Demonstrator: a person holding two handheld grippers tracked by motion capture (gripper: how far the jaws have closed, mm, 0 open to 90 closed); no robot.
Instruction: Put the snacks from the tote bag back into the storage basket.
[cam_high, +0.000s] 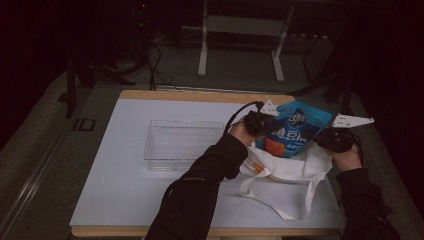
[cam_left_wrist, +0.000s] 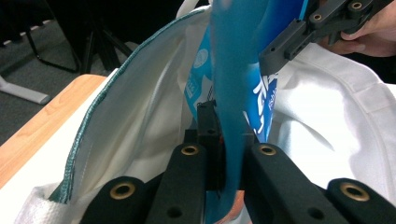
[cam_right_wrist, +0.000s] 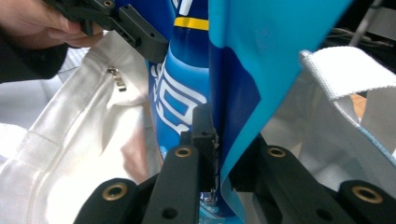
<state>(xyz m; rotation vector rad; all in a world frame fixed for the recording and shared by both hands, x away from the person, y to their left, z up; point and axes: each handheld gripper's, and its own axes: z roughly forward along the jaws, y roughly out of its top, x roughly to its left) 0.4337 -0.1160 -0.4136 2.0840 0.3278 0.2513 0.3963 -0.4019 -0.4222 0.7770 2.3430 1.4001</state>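
A: How far along is it?

B: Partway, I'd say. The blue snack bag stands half out of the white tote bag, its lower end inside the tote's mouth. The left claw is clamped on one edge of the snack bag, the right claw on the opposite edge. Pulling it clear is left.

A: And around the tote?

B: It lies on the table, which has a pale top and a wooden edge. Left of the tote sits a clear plastic tray. Beyond, a dim room with a grey floor.
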